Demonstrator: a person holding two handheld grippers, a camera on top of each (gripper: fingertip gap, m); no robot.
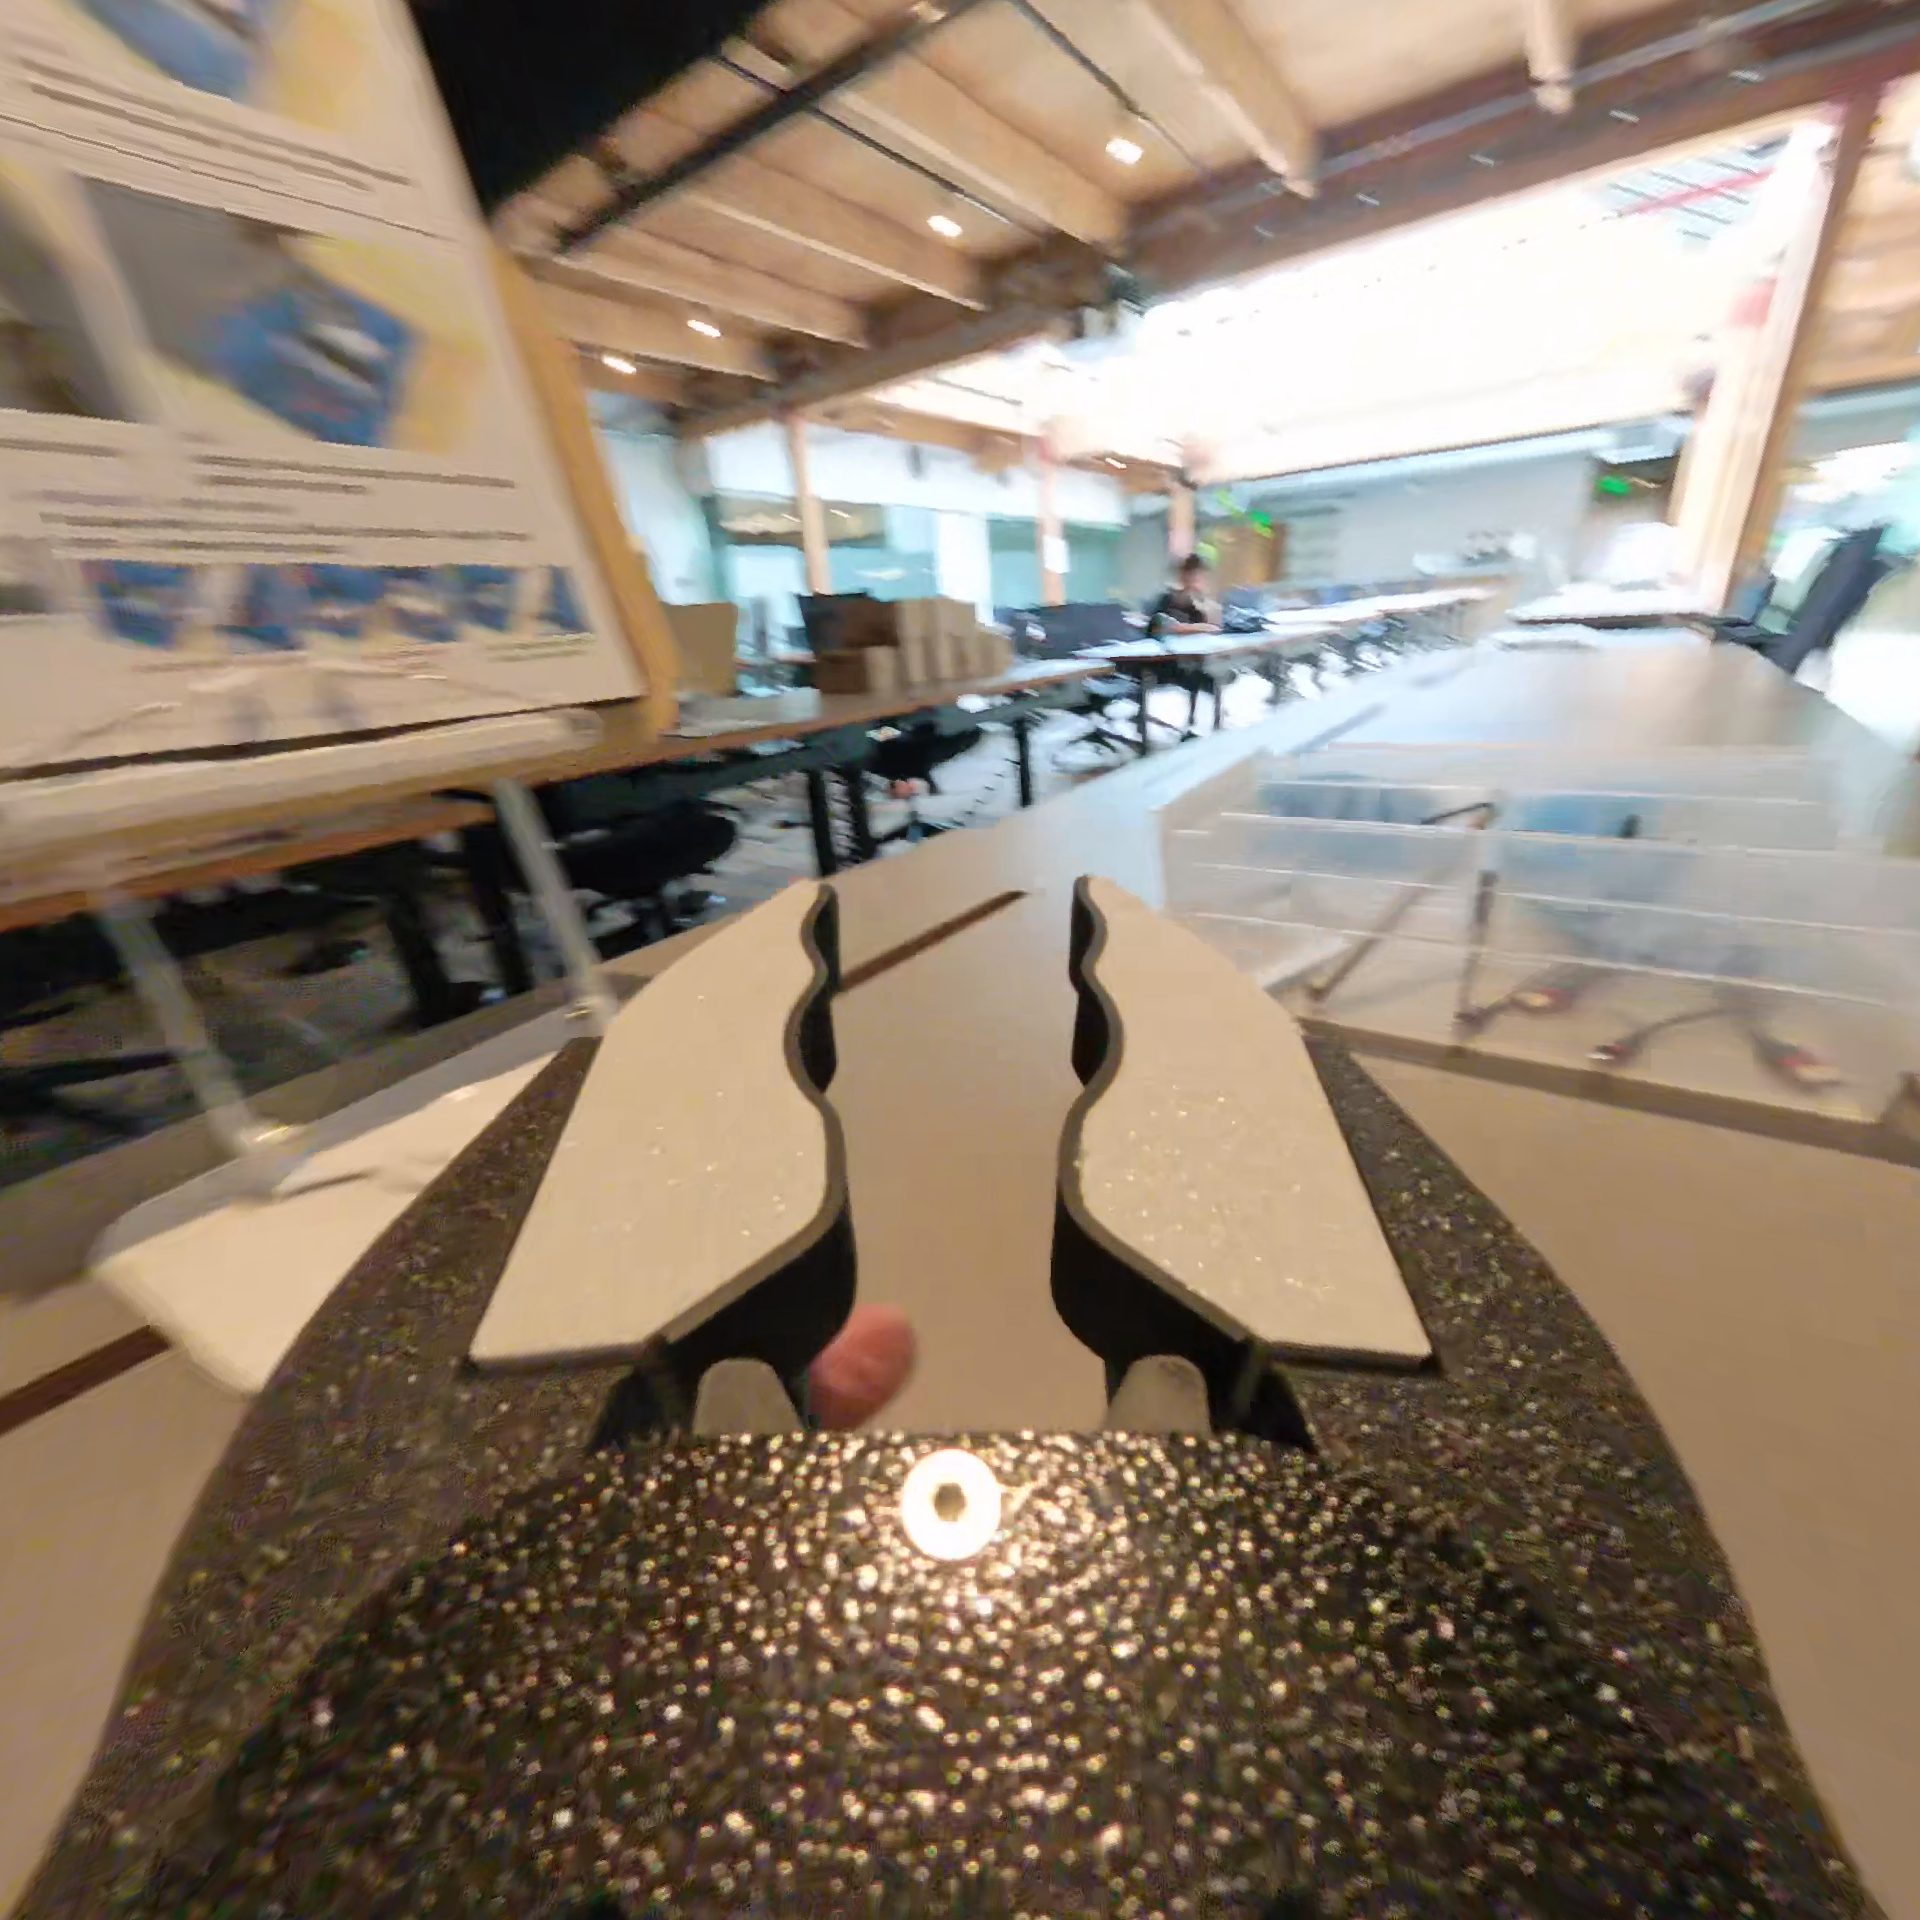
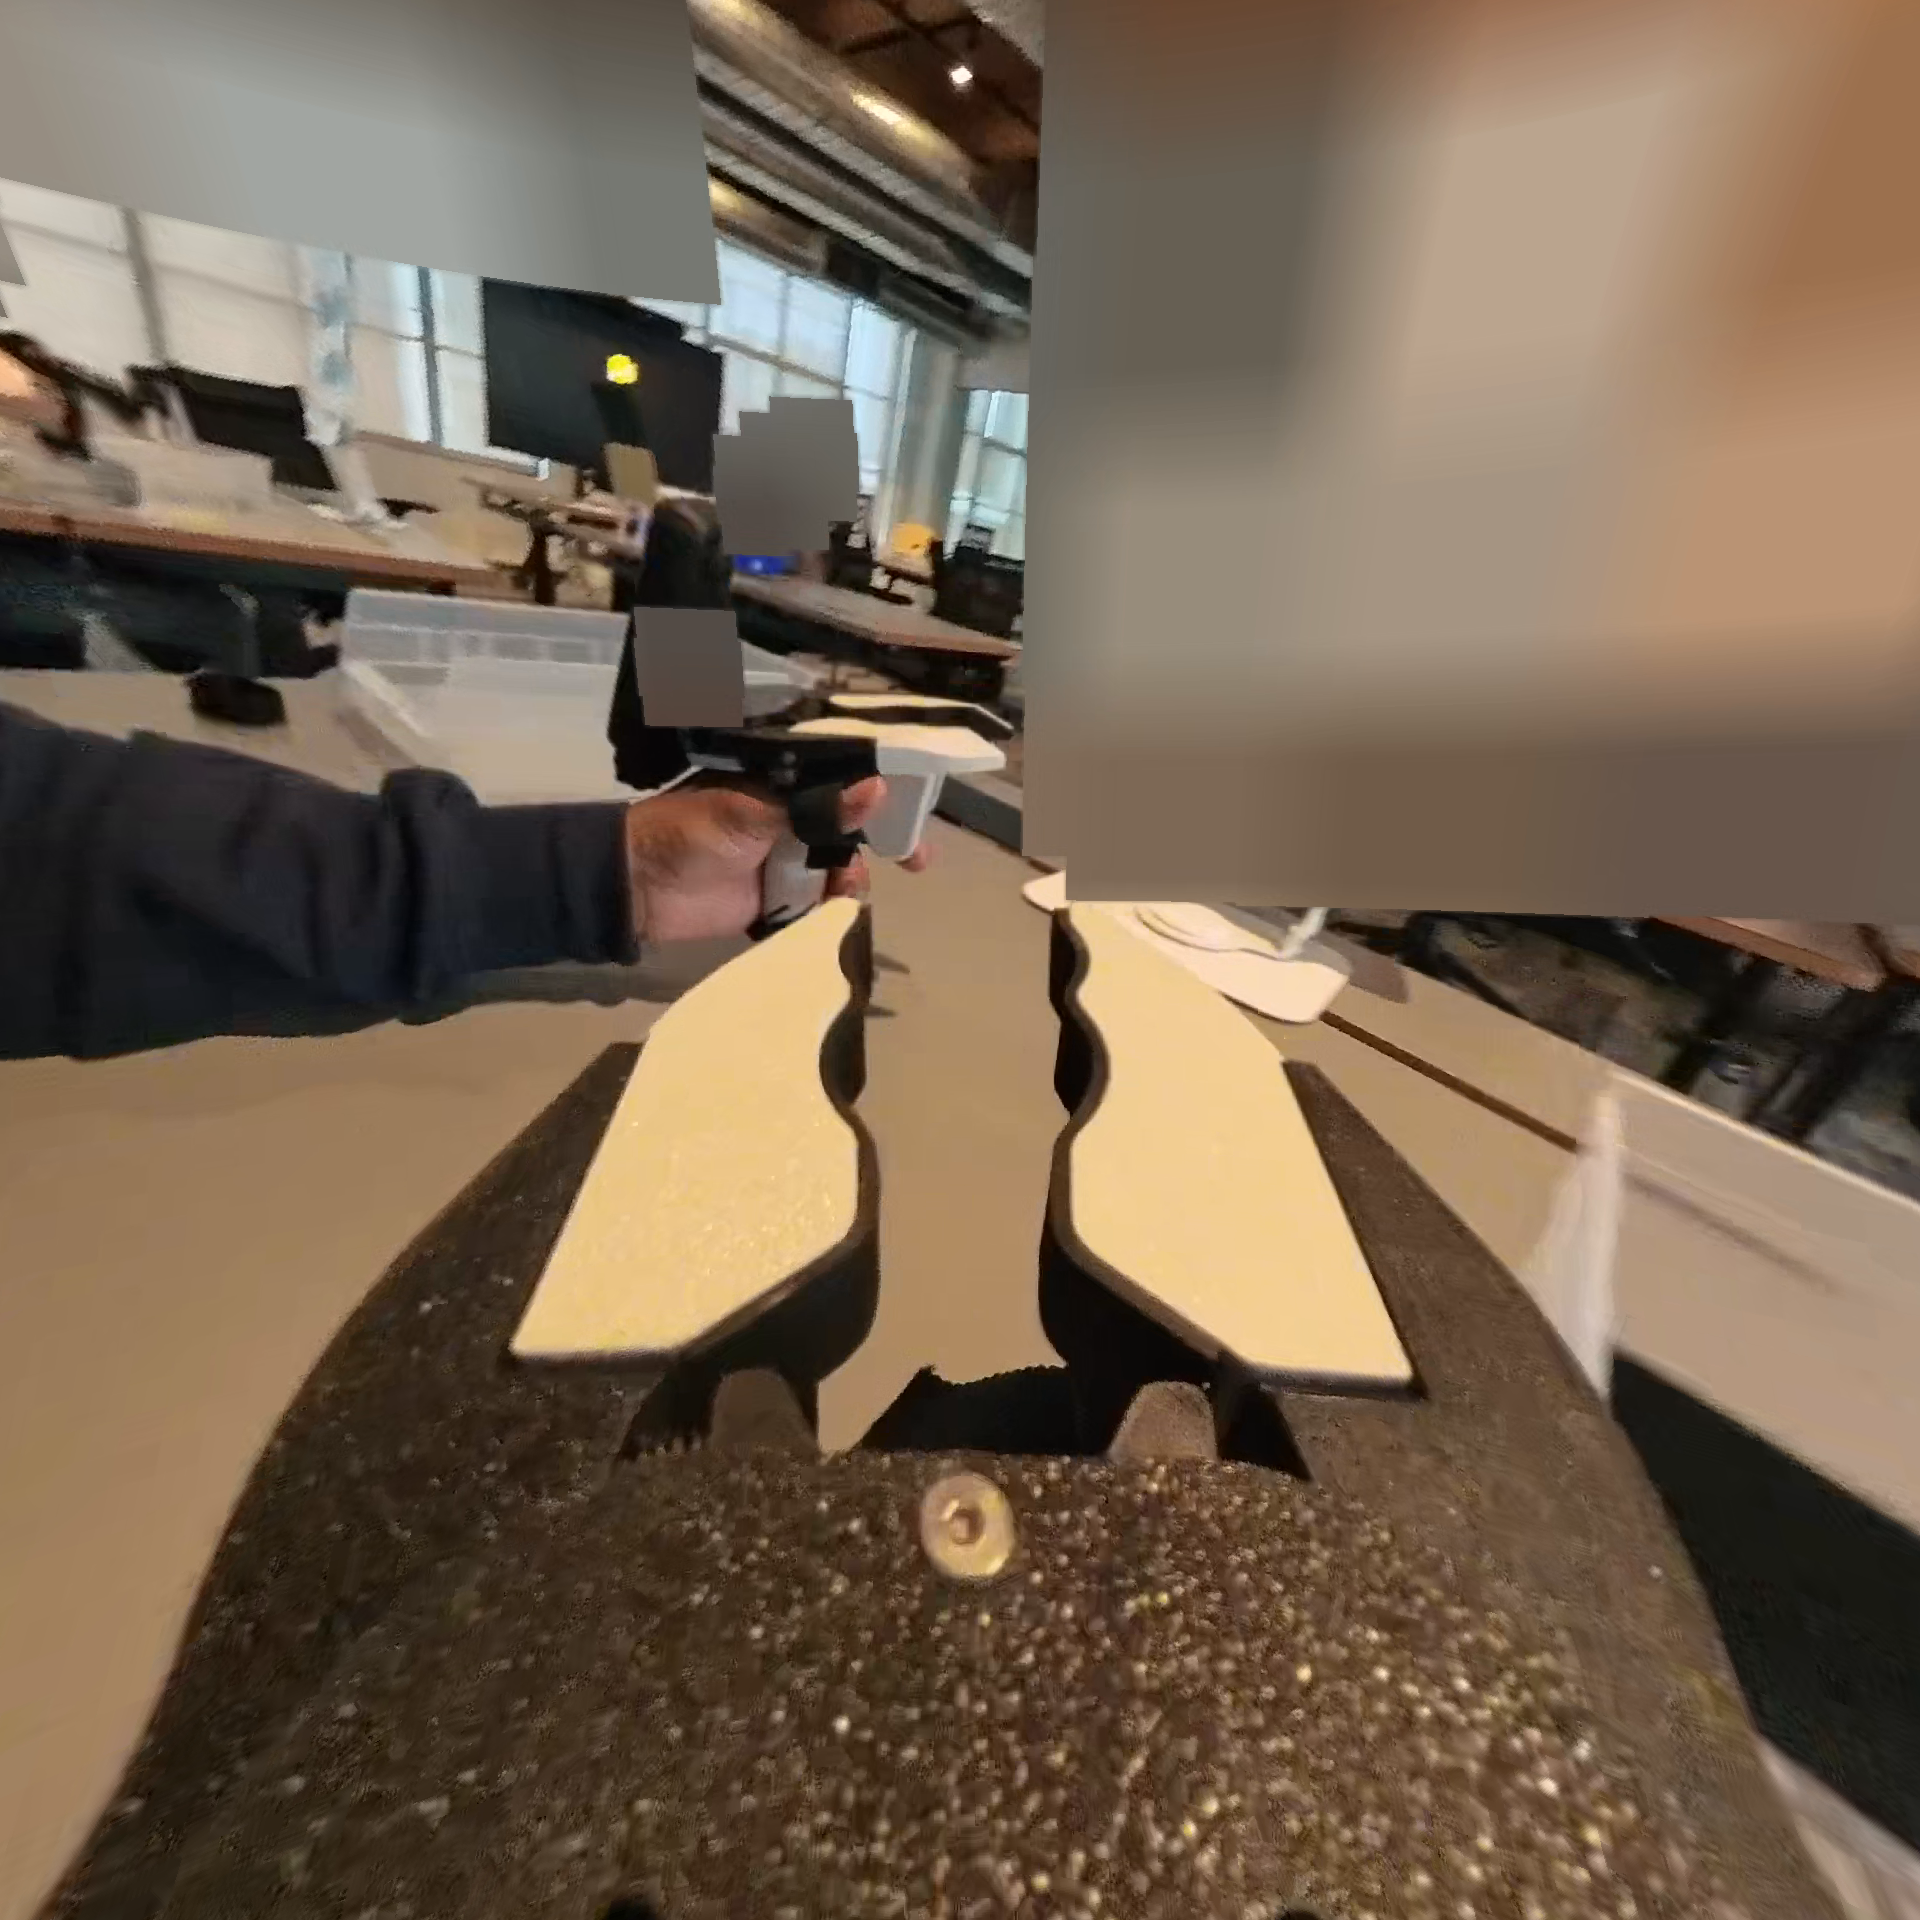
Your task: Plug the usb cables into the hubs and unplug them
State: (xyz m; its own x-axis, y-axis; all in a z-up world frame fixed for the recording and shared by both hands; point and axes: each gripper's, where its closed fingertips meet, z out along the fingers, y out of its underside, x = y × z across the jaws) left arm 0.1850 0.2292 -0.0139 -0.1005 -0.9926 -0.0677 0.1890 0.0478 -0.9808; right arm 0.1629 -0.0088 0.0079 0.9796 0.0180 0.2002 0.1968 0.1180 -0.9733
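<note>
Left wrist view, tool: the left gripper [image 1: 951, 914] is held above the table [image 1: 1558, 1299]. Its two white fingers [image 1: 675, 1143] are spread apart with nothing between them.
Left wrist view, ahead and to the right: a clear plastic organizer box [image 1: 1558, 894] sits on the table. Thin cables [image 1: 1496, 997] lie inside it. They look like the usb cables, but it is all too blurry to be sure.
Left wrist view, up and to the left: a printed sheet on a stand [image 1: 270, 416] leans close by.
Left wrist view, hubs: I cannot see any.
Right wrist view, tool: the right gripper [image 2: 961, 925] is also spread wide and holds nothing.
Right wrist view, ahead and to the left: a hand [image 2: 717, 852] in a dark sleeve [image 2: 260, 862] holds the other tool by its handle.
Right wrist view, ahead and to the right: a white flat base [image 2: 1268, 971] rests on the table.
Right wrist view, cables and hubs: none in sight here.
What could go wrong: both tools point away from the box, so a fast swing toward it could bump its wall or knock the stand. Thin cables could slip out of the fingers if they are pinched on the wire and not on the plug.
</note>
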